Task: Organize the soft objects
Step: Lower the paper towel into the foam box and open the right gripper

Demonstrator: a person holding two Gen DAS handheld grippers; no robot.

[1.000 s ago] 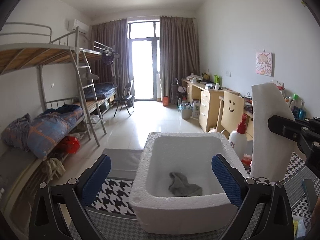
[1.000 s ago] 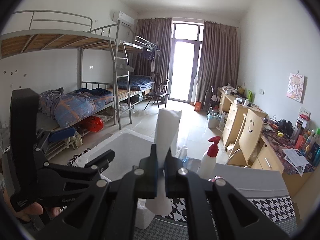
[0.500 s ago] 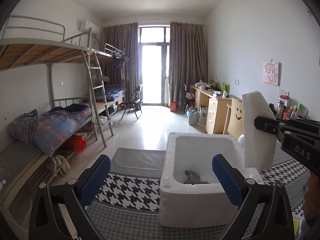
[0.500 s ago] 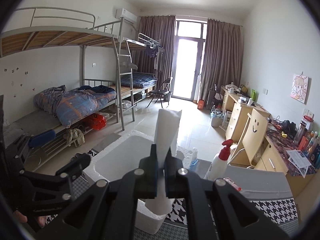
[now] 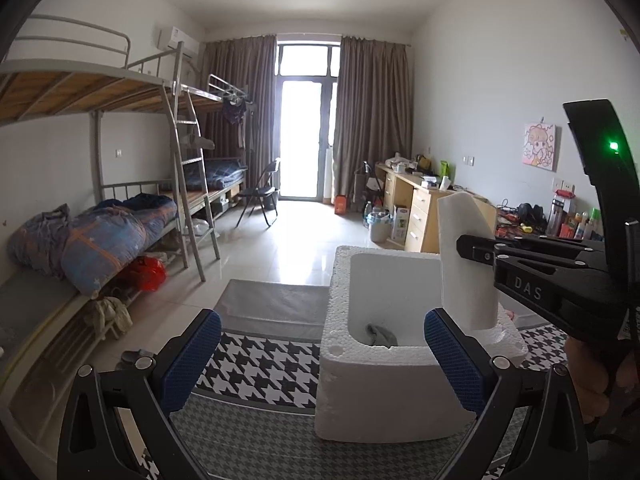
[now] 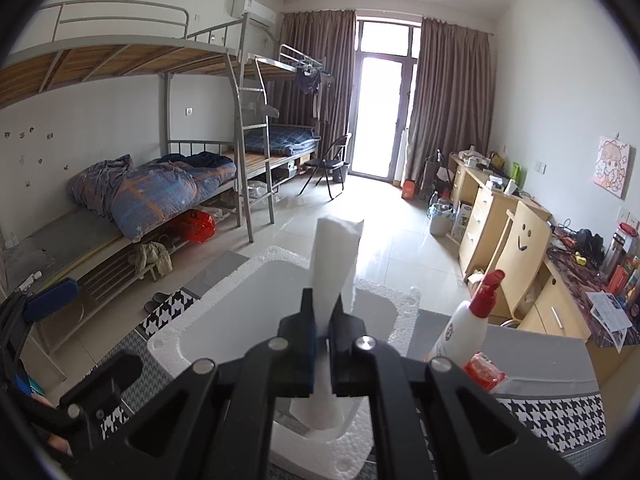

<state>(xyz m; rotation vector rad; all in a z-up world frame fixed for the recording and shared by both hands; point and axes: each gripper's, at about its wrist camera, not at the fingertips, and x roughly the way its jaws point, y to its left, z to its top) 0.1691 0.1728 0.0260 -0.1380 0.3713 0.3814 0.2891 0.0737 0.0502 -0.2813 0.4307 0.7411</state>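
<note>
My right gripper (image 6: 323,320) is shut on a white paper roll (image 6: 334,256), squeezed flat and held upright. In the left wrist view the paper roll (image 5: 464,264) hangs with its lower end just over the right rim of a white foam box (image 5: 384,392), the right gripper (image 5: 464,245) pinching it from the right. A grey cloth (image 5: 380,335) lies crumpled on the box's floor. My left gripper (image 5: 322,360) stands open in front of the box, blue pads wide apart, nothing between them. It also shows at the left edge of the right wrist view, left gripper (image 6: 86,332).
The foam box (image 6: 224,312) sits on a table with a houndstooth cloth (image 5: 260,364). A spray bottle (image 6: 468,328) with a red top and a red packet (image 6: 484,372) stand right of the box. Bunk beds (image 5: 100,240) line the left wall, desks (image 6: 492,216) the right.
The right gripper has carried the roll leftward until it hangs over the box's right rim. In the left wrist view the box has slid right and looks farther off.
</note>
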